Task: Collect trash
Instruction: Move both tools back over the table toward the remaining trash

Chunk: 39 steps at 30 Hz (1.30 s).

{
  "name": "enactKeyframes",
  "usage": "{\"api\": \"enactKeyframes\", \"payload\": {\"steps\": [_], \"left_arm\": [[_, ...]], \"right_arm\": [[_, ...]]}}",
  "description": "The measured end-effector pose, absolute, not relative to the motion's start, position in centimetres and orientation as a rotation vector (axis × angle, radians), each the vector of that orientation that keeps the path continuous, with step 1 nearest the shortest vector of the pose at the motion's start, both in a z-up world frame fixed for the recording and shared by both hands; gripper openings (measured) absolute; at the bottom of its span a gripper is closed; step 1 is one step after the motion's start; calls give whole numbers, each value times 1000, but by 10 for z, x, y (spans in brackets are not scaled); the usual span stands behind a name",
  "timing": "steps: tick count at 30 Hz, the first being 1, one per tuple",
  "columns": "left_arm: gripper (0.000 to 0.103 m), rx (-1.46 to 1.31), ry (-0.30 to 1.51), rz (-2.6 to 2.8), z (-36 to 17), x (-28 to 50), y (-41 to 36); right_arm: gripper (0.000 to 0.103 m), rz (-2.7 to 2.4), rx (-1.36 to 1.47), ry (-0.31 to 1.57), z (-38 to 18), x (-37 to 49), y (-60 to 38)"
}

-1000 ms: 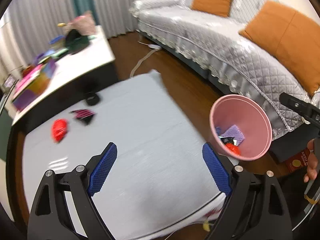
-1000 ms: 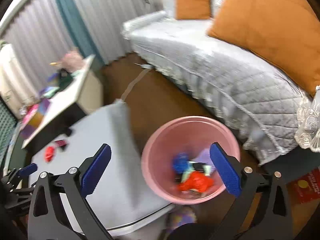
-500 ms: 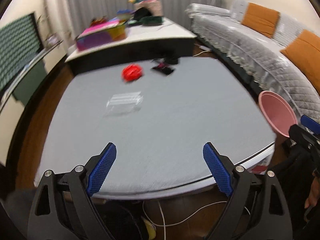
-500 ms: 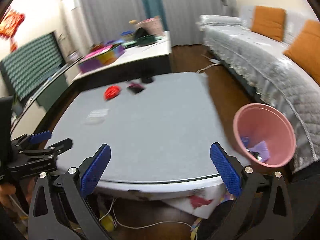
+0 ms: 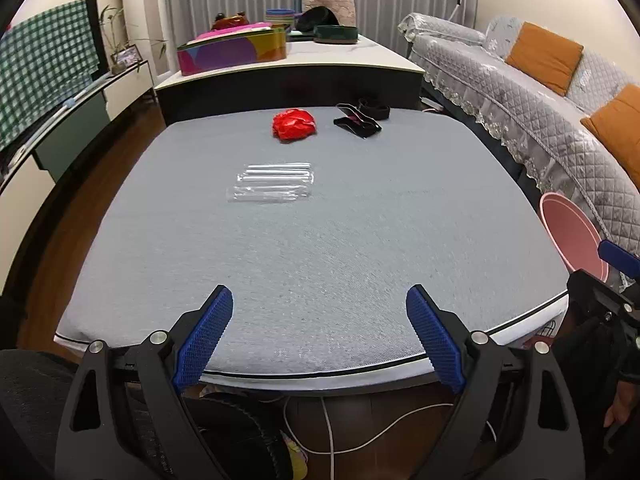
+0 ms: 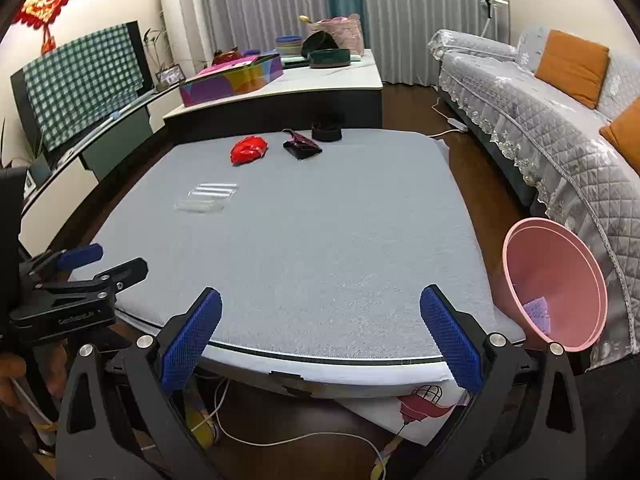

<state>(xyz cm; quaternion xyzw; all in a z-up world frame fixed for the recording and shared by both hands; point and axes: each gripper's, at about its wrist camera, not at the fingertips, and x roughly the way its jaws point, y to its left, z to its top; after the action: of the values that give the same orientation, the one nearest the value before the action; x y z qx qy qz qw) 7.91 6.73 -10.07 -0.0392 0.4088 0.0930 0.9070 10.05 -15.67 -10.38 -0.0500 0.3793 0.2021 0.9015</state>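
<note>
On the grey table (image 5: pixel 320 240) lie a clear plastic package (image 5: pixel 272 186), a crumpled red wrapper (image 5: pixel 294 125), a black and pink wrapper (image 5: pixel 357 122) and a black band (image 5: pixel 374 108) at the far edge. They also show in the right wrist view: the clear package (image 6: pixel 208 198), the red wrapper (image 6: pixel 248 149), the black wrapper (image 6: pixel 302 147). A pink bin (image 6: pixel 556 284) stands on the floor right of the table and holds trash. My left gripper (image 5: pixel 320 340) and right gripper (image 6: pixel 320 340) are open and empty, at the table's near edge.
A grey sofa (image 5: pixel 540 112) with orange cushions runs along the right. A white-topped table (image 5: pixel 288 60) with a colourful box stands behind. Cables (image 6: pixel 280 436) hang under the table. The bin also shows in the left wrist view (image 5: pixel 572 236).
Both grippers have swung away from the pink bin to face the table from its near edge, and have backed off a little. Both stay open and empty.
</note>
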Motion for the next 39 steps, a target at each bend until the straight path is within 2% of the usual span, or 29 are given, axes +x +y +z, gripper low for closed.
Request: {"api": "enactKeyframes", "payload": {"steps": [31, 39], "left_arm": [[86, -152, 907, 184, -112, 92, 78], [86, -181, 875, 213, -69, 117, 107]], "right_arm": [[98, 366, -75, 870, -115, 125, -160], [98, 364, -115, 801, -80, 165, -145]]}}
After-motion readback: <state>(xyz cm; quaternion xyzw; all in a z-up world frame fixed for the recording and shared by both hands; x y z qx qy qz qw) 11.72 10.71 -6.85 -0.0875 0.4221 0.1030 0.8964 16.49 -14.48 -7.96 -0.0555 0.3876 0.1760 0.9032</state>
